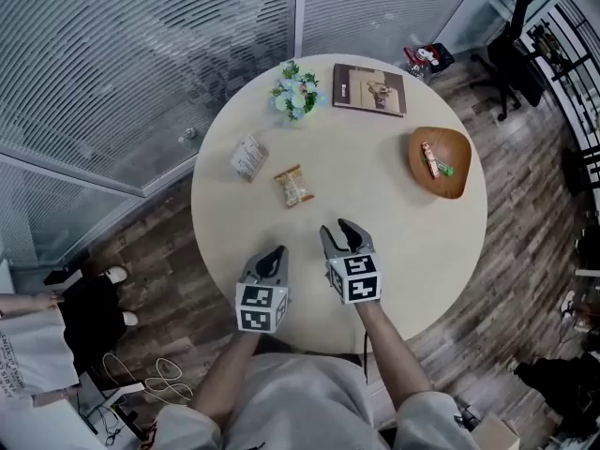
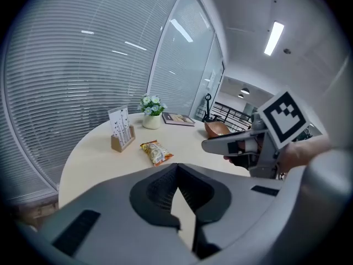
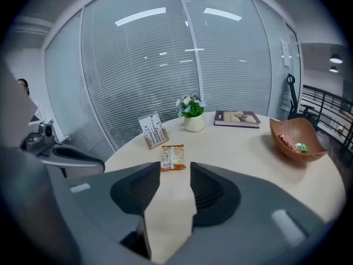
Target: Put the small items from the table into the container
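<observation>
Here left gripper (image 1: 277, 251) sits closed, right gripper (image 1: 337, 226) gapes empty over smooth round table (image 1: 375, 186).

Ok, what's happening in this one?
A person holds a gripper in each hand over the near edge of a round table. Neither holds anything: the left gripper is shut, the right gripper is open and faces the orange snack packet mid-table. The wooden bowl at the right already has a couple of small items inside.

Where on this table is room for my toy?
Biggest bare patch: the middle of the table, between snack packet, wooden bowl and book. Also bare: near right edge, below the bowl. Crowded: far left, flower pot, card holder and packet; left gripper and right gripper over the near edge.
</observation>
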{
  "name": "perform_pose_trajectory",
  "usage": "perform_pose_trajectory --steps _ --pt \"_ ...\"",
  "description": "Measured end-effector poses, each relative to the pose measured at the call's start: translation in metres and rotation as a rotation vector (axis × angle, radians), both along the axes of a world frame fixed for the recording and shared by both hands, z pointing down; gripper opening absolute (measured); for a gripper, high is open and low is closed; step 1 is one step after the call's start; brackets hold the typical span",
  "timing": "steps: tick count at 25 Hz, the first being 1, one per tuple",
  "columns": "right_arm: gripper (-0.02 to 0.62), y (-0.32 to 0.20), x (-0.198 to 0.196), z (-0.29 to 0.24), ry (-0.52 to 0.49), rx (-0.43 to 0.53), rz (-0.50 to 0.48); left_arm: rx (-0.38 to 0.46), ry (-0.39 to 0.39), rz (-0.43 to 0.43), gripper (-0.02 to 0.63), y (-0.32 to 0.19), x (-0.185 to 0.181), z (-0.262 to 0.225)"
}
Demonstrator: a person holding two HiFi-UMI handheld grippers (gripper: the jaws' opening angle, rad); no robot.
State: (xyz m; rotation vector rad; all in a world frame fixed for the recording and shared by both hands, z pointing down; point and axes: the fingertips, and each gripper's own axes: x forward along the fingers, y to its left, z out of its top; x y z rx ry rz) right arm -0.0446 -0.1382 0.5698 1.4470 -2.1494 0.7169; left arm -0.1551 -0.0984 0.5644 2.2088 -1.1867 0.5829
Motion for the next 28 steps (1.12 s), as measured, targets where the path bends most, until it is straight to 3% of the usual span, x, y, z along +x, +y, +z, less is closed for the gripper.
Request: perform_pose_trajectory --steps 3,10,14,18,21,28 --pt "0.245 -0.029 -0.026 0.021 0.024 -0.025 -0.009 -0.009 -0.003 -0.005 0.006 -0.006 -0.024 0.004" --pt "0.329 -0.096 -0.067 0.071 0.074 -0.116 0.002 -0.034 -0.016 -0.022 0.006 -0.012 -0.076 0.009" --pt "0.327 -0.116 -0.065 0.098 0.133 -0.178 0.055 -0.056 -0.02 -0.042 0.006 -0.01 -0.1 0.018" --pt "0.321 -0.118 -0.064 0.123 0.196 -0.259 0.047 -0.073 -0.031 -0.062 0.006 -0.013 -0.12 0.025" --pt "0.223 -0.113 -0.067 0.13 0.217 -0.294 0.012 -0.085 -0.034 -0.069 0.006 -0.015 -0.126 0.03" --pt "0.172 -0.109 -0.061 0.12 0.156 -0.276 -0.005 -0.083 -0.036 -0.04 0.006 -0.014 -0.109 0.028"
